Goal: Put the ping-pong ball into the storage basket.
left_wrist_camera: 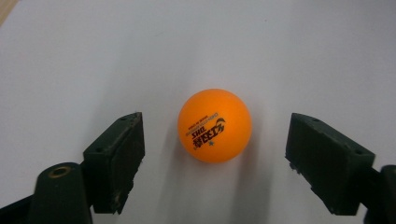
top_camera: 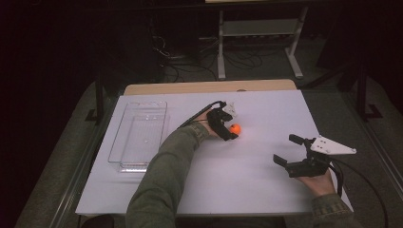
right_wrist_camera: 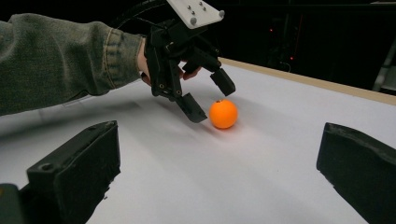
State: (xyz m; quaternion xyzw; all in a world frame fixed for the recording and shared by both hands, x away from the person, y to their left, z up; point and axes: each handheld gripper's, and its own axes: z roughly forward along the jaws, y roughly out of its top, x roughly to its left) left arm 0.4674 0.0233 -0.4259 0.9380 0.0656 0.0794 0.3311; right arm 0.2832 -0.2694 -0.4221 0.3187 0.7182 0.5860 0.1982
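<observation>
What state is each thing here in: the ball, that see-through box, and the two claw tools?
Orange ping-pong ball: resting on the table, between the left jaws, untouched.
Clear plastic bin: upright, empty.
Left gripper: open around the ball.
Right gripper: open, holding nothing.

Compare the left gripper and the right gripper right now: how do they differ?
The left gripper straddles the orange ball mid-table without touching it; the right gripper has nothing between its jaws. The left sits farther from the person, the right near the table's front edge. Both are open.
</observation>
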